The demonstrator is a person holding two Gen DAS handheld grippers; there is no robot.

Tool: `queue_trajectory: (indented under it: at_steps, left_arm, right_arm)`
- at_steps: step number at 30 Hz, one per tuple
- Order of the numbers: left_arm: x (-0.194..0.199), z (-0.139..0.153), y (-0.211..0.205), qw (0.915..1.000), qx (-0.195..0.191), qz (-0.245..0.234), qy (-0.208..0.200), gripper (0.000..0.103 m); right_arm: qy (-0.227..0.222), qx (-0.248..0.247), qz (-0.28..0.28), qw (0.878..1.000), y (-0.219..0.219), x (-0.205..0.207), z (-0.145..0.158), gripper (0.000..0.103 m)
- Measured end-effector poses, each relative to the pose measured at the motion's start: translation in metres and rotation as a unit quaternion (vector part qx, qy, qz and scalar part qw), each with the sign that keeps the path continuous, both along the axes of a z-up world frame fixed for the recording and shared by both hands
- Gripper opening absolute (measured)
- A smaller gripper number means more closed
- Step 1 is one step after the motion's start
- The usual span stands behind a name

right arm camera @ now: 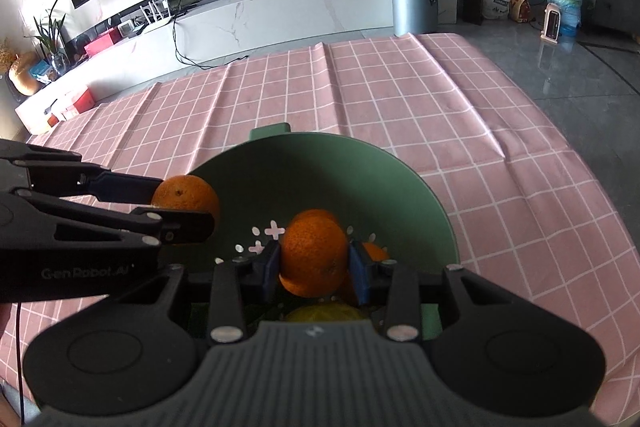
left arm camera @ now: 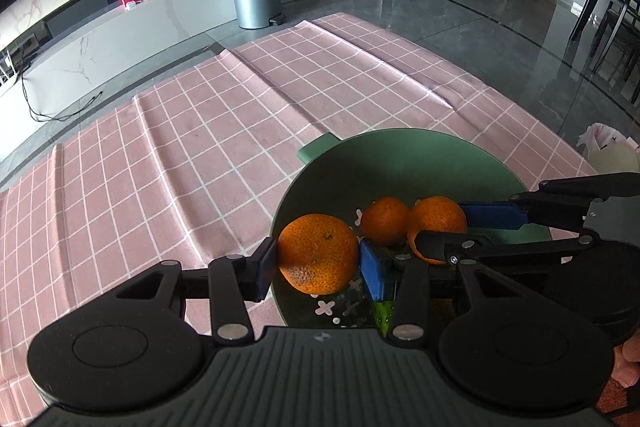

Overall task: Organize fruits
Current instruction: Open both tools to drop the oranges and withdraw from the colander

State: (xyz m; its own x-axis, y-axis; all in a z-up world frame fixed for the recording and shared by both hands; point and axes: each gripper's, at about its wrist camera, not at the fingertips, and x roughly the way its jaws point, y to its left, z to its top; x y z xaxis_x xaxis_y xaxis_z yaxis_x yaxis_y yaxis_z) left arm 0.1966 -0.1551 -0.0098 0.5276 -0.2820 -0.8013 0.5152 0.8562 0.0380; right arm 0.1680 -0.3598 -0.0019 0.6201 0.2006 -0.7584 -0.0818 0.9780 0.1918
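Oranges sat clamped in both claws over the green bowl. The left gripper pitched steeply down, its blue pads pressed on either side of the larger orange, which hung right at the bowl's near-left rim. The right gripper tilted down too, closed on a second orange above the bowl's middle. A third orange lay loose on the perforated floor, just beyond the left claw's right pad and touching the right claw's fruit. A yellow-green fruit showed dimly under the right claw. Ahead of both claws the far wall of the bowl rose, then the pink checked cloth spread open and creased to the table edge.
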Motion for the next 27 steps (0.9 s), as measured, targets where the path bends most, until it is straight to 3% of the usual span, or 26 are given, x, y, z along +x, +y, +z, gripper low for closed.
queue_trajectory:
  at_steps: [6, 19, 27]
  left_arm:
    - [0.003, -0.007, -0.010, 0.9994, 0.025, -0.021, -0.005, 0.050]
    - [0.008, -0.012, -0.002, 0.9996, -0.003, -0.008, 0.028, 0.055]
    - [-0.001, -0.012, 0.000, 0.9994, -0.004, -0.009, 0.033, 0.057]
  right_arm:
    - [0.013, 0.013, -0.007, 1.000, -0.008, 0.003, -0.006, 0.033]
    - [0.019, 0.018, -0.009, 1.000, -0.009, 0.003, -0.006, 0.036]
    - [0.015, -0.026, -0.007, 1.000, 0.001, -0.004, 0.000, 0.036]
